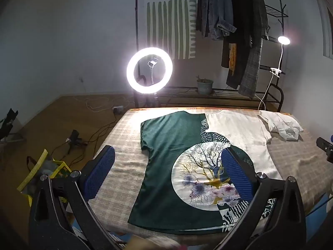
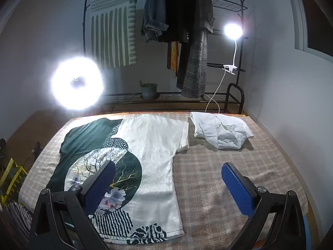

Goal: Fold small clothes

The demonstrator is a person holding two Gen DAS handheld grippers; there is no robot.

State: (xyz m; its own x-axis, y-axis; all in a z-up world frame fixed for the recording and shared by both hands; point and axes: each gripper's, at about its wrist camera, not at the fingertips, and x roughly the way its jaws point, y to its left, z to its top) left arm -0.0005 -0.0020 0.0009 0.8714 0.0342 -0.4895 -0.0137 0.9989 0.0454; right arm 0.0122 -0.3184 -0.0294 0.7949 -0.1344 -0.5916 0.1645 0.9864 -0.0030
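A half green, half white T-shirt (image 1: 166,156) with a round tree print lies flat and spread out on the checked table cover (image 1: 124,145); it also shows in the right wrist view (image 2: 154,145). A crumpled white garment (image 1: 283,125) lies at the far right of the table, also seen in the right wrist view (image 2: 222,131). My left gripper (image 1: 166,166) is open and empty, above the shirt's near green half. My right gripper (image 2: 166,179) is open and empty, above the shirt's right side and bare cover (image 2: 239,156).
A lit ring light (image 1: 149,70) stands behind the table's far edge. A clothes rack with hanging coats (image 1: 235,31), a clip lamp (image 1: 283,40) and a potted plant (image 1: 205,86) stand at the back. A yellow bag (image 1: 41,173) and cables lie on the floor at left.
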